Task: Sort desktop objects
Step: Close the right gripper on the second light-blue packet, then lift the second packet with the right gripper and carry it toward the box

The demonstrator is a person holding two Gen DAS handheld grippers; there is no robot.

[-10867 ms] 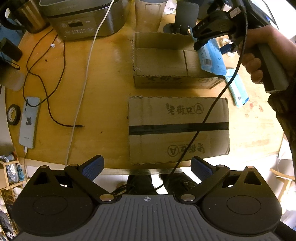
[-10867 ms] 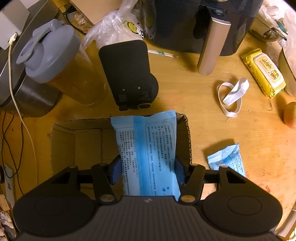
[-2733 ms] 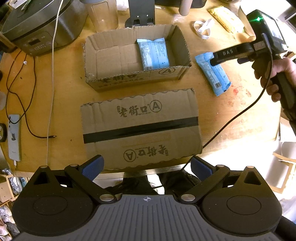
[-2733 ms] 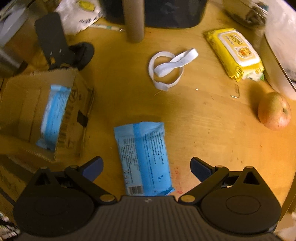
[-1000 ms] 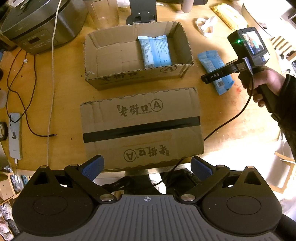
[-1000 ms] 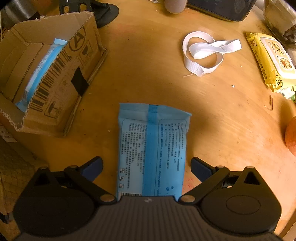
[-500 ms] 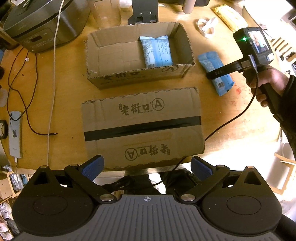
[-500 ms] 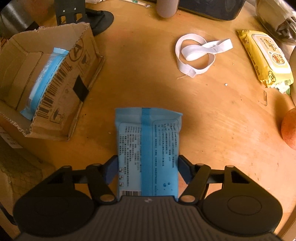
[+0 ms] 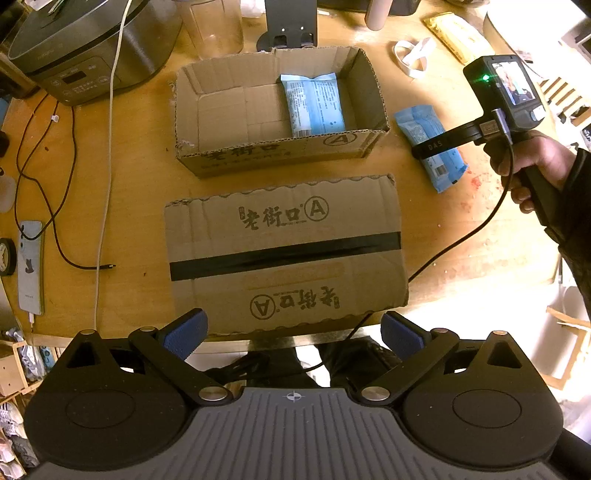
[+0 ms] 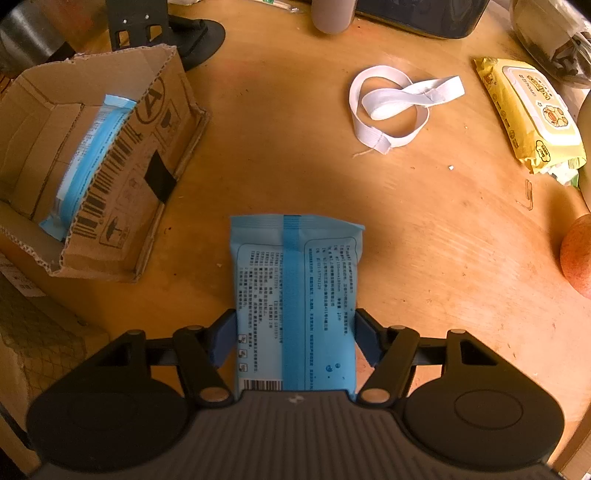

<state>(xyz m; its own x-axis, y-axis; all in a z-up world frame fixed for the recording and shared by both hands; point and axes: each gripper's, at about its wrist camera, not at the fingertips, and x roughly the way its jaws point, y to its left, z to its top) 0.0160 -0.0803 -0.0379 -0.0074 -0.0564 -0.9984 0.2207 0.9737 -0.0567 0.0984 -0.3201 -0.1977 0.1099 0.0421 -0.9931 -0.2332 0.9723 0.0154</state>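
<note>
My right gripper is shut on a blue wipes pack, which lies on or just above the table to the right of the open cardboard box. The same pack shows in the left wrist view with the right gripper across it. A second blue pack lies inside the open box, at its right end. My left gripper is open and empty, above the table's near edge, in front of a closed taped cardboard box.
A white elastic band, a yellow wipes pack and an apple lie right of the held pack. A rice cooker, cables, a phone and a black stand sit left and behind.
My right gripper has closed on the blue pack that lay on the table, with its fingers now pressed against both sides. The left gripper has stayed open and nearly still.
</note>
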